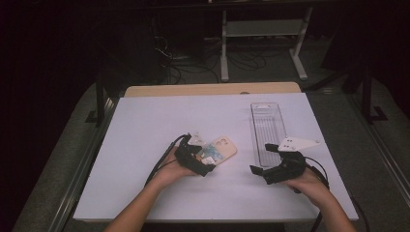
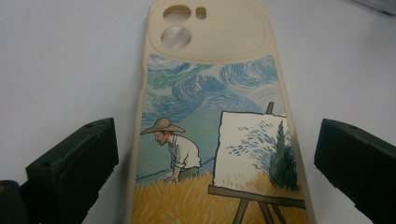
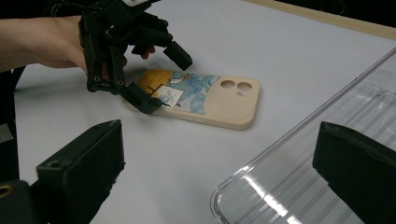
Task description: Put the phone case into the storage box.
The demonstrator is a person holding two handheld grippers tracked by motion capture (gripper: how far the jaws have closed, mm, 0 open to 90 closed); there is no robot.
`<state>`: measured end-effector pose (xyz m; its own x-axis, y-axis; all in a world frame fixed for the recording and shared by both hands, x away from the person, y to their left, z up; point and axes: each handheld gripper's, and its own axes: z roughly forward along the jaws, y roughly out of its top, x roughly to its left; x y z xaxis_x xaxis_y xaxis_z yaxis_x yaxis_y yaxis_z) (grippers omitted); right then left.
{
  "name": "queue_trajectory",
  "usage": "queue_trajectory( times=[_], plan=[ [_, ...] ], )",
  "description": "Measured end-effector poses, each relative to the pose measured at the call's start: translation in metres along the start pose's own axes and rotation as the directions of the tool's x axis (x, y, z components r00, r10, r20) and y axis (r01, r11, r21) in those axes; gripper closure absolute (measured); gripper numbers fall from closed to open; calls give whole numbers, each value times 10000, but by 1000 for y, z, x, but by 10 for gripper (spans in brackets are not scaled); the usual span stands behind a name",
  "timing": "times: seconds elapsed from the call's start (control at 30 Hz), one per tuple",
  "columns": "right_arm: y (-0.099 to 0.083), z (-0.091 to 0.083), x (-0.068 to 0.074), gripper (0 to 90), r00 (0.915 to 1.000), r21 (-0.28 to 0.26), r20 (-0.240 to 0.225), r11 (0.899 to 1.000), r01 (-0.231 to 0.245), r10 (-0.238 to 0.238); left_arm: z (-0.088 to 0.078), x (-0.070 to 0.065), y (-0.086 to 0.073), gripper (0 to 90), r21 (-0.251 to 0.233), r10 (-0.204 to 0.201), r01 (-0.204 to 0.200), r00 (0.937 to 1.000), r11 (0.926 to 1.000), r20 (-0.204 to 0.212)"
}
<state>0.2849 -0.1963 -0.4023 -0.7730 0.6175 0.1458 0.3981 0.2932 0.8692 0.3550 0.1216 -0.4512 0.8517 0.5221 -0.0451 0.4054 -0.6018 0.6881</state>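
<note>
From the high view, a clear tray (image 1: 268, 128) lies lengthwise on the white tabletop (image 1: 145, 145), nothing visible in it. The phone case (image 1: 223, 149) lies left of it, at the left tongs (image 1: 203, 157). The right tongs (image 1: 265, 157) hover spread beside the tray's near end.

In the left gripper view, the left tongs' jaws stand spread on either side of the case (image 2: 215, 121), not touching it.

In the right gripper view, the right tongs' jaws gape wide, the tray (image 3: 299, 172) between them and the case (image 3: 205, 99) beyond.

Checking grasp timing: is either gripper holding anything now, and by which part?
Nothing held. The left gripper, open, straddles the cream painted phone case; the right gripper is open.
</note>
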Motion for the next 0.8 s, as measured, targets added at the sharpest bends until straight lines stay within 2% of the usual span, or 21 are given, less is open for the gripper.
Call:
queue_trajectory(
  times=[0.47,0.73,0.8],
  plan=[
    [0,0,0,17,10000,2,14,10000,6,-6,3,0,-1,0,8,123,-123,9999,9999,85],
    [0,0,0,17,10000,1,27,10000,9,-9,5,0,-2,0,81,305,-305,9995,9995,-23],
    [0,0,0,17,10000,5,46,10000,24,-24,6,-1,-2,0,103,462,-462,9989,9989,-77]
  ],
)
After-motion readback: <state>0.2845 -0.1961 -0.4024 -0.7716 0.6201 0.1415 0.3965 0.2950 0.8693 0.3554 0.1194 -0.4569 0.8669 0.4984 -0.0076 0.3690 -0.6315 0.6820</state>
